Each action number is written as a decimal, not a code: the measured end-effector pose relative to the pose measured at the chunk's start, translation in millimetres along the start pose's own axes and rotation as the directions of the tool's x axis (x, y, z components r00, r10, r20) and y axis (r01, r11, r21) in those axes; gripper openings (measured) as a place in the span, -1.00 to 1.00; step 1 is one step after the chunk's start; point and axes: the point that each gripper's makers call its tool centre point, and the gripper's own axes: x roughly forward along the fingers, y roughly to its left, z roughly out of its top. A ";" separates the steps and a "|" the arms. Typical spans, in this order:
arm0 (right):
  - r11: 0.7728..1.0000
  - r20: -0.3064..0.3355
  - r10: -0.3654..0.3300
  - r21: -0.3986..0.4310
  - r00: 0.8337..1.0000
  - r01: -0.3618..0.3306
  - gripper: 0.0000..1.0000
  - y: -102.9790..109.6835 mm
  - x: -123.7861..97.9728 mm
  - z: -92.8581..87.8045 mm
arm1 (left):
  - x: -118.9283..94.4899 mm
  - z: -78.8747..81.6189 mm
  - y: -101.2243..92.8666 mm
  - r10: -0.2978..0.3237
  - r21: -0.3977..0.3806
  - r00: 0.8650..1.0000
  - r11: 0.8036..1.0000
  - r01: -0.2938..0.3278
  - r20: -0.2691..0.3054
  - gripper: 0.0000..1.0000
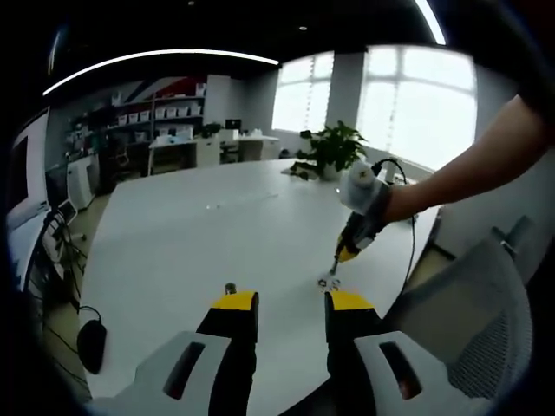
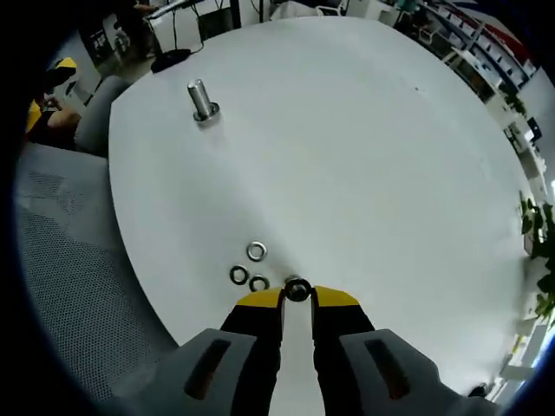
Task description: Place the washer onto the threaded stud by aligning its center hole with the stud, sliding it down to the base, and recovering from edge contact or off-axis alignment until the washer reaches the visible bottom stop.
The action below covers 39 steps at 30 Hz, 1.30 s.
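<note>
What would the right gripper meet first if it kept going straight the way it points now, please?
The right gripper seems to have a washer at its tips already; straight beyond lies bare table. The stud stands off that line.

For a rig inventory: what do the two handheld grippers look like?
Both the left gripper and the right gripper have black jaws capped with yellow tips, rising from light grey housings with dark slots. In the left gripper view, a black cable trails from the right gripper.
</note>
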 end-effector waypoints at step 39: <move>0.997 -0.058 0.033 0.078 0.998 -0.029 -0.71 2.1 28.2 -21.7 | 0.3 -5.1 3.5 0.016 0.002 1.000 1.000 -0.016 -0.025 -0.44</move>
